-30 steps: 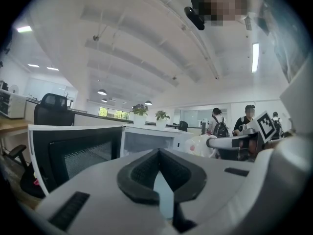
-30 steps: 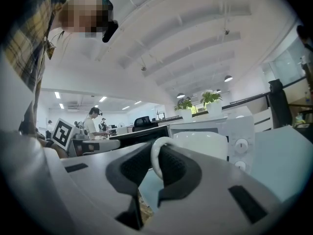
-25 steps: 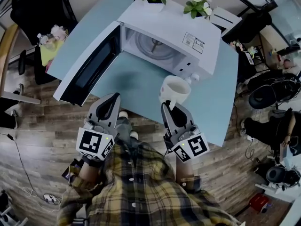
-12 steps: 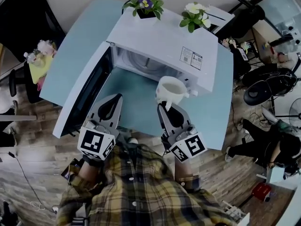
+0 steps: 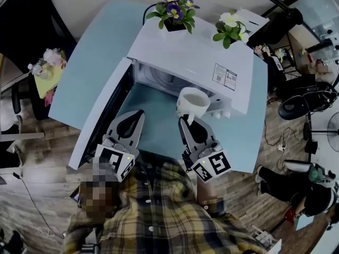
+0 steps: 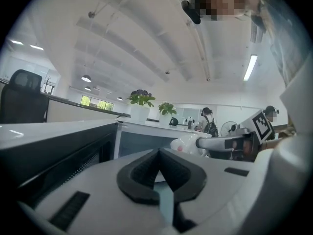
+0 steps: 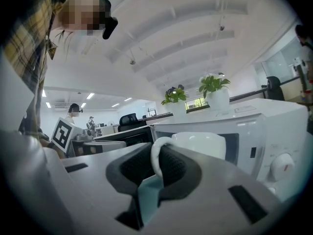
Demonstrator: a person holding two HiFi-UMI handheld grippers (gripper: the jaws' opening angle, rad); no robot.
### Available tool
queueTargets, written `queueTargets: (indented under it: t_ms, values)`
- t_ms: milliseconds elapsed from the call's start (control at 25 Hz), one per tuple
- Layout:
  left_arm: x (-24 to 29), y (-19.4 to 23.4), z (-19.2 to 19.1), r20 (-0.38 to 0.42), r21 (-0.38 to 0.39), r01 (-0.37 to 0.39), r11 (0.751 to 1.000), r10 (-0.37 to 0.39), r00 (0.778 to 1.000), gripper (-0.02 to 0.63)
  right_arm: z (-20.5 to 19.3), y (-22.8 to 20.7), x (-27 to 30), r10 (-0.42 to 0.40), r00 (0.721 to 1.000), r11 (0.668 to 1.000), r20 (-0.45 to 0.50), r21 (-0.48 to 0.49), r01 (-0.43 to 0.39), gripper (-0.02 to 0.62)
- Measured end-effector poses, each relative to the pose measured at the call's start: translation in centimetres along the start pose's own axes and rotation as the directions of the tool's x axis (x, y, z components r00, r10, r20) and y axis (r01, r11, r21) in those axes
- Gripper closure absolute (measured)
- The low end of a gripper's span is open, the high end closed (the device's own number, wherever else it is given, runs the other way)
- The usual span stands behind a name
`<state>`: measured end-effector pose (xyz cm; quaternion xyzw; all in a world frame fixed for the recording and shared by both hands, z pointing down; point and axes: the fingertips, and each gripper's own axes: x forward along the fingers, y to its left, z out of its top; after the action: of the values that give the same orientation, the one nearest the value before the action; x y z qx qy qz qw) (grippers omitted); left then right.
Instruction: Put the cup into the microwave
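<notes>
A white cup (image 5: 193,102) hangs over the blue table (image 5: 85,57), just in front of the right side of the white microwave's (image 5: 185,54) open cavity (image 5: 159,81). My right gripper (image 5: 186,121) is shut on the cup's handle (image 7: 155,166), and in the right gripper view the cup's body (image 7: 198,145) stands beyond the jaws. The microwave door (image 5: 100,118) swings out to the left. My left gripper (image 5: 139,114) is shut and empty, between the door and the cup. In the left gripper view its pads meet at my left gripper (image 6: 159,153), with the cup (image 6: 188,143) to its right.
Two potted plants (image 5: 177,12) (image 5: 231,28) stand on top of the microwave. Its knobs (image 7: 282,165) sit on the panel right of the cavity. Office chairs (image 5: 307,102) and a wooden floor (image 5: 42,168) surround the table.
Both grippers have moved forward toward the microwave. The cup has shifted from in front of the knob panel to in front of the cavity's right side. Neither grip has changed.
</notes>
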<state>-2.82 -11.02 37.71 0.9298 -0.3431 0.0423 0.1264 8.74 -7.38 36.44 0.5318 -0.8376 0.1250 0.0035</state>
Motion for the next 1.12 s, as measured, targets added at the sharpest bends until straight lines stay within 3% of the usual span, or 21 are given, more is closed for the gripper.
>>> queueTargets:
  t_ms: [840, 1120]
  values:
    - [1.4, 0.9, 0.3, 0.006, -0.021, -0.138, 0.990, 0.139, 0.990, 0.614, -0.6, -0.8, 1.8, 0.163, 0.984, 0.987, -0.072, -0.001, -0.163, 0.546]
    - [1.1, 1.8, -0.4, -0.007, -0.030, -0.179, 0.983, 0.179, 0.984, 0.614, -1.3, -1.5, 3.2, 0.178, 0.981, 0.984, -0.081, -0.004, -0.179, 0.547]
